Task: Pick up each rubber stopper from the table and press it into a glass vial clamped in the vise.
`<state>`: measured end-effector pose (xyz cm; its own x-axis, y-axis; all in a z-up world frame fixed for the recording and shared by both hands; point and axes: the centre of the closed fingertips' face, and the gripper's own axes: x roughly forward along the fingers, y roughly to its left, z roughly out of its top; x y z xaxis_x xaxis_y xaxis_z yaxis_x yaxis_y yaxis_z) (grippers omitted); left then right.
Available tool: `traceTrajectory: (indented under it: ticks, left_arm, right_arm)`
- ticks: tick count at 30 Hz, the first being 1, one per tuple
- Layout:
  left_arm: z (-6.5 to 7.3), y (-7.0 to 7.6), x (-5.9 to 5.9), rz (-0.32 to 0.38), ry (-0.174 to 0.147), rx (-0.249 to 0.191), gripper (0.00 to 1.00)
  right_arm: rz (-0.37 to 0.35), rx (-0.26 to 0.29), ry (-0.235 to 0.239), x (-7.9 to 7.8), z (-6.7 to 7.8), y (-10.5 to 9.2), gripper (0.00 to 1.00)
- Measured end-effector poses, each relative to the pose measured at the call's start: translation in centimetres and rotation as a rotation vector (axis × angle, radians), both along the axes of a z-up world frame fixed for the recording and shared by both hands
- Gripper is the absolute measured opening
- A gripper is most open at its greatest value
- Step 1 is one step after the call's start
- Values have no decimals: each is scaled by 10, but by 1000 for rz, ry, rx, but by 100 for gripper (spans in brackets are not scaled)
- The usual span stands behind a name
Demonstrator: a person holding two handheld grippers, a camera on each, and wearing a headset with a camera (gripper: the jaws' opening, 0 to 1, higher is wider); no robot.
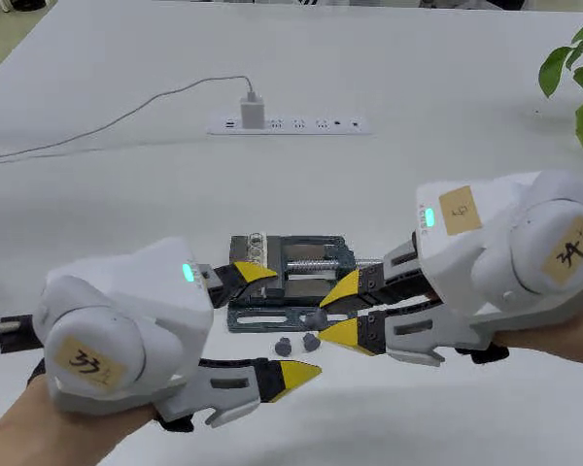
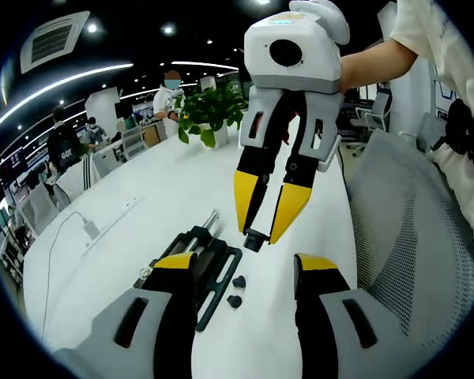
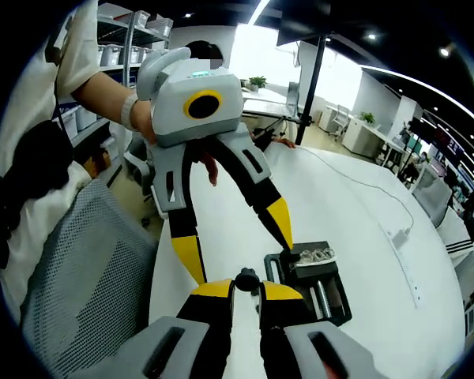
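Head view, looking down on a white table (image 1: 447,58). At the centre sits a small dark vise (image 1: 290,282), with a row of clear glass vials (image 1: 257,247) at its 11 o'clock corner. How tightly they are clamped cannot be told.

The right gripper (image 1: 322,318) reaches in from 3 o'clock. Its yellow-tipped jaws are almost closed and pinch one dark rubber stopper (image 1: 317,317) near the vise's 5 o'clock corner. In the left gripper view that stopper hangs clear of the table.

Two loose stoppers (image 1: 311,342) lie close together on the table at 6 o'clock from the vise.

The left gripper (image 1: 298,321) comes in from 8 o'clock with its jaws spread wide and nothing between them.

A power strip (image 1: 290,124) lies well beyond the vise at 12 o'clock.

Each stopper is probably very light, soft and grippy, so it should give a little under a squeeze. It is best pinched across its wider head, leaving the plug end free to enter. The vials are likely brittle and slick, so pressing should run straight along the neck, not sideways.
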<state>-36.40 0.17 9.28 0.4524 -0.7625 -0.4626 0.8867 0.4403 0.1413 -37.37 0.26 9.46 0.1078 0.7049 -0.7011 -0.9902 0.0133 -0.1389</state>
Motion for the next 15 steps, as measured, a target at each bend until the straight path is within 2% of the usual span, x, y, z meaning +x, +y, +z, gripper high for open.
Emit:
traceTrajectory:
  ticks: [2,4,7,10,15]
  left_arm:
    - [0,-2,-1,-18,-10,14,43]
    - [0,-4,-1,-39,-37,38,38]
    - [-1,-7,-2,-59,-36,47,34]
    - [-2,-9,-5,-103,-58,80,21]
    - [-3,-13,-7,-121,-49,86,16]
  right_arm:
    - [16,-15,-7,0,1,0,9]
    - [36,-32,-8,0,1,0,9]
    - [71,-73,-4,-1,-1,-3,9]
    - [105,-108,-6,-2,-3,-5,9]
    - [134,-135,-5,-5,-4,-5,9]
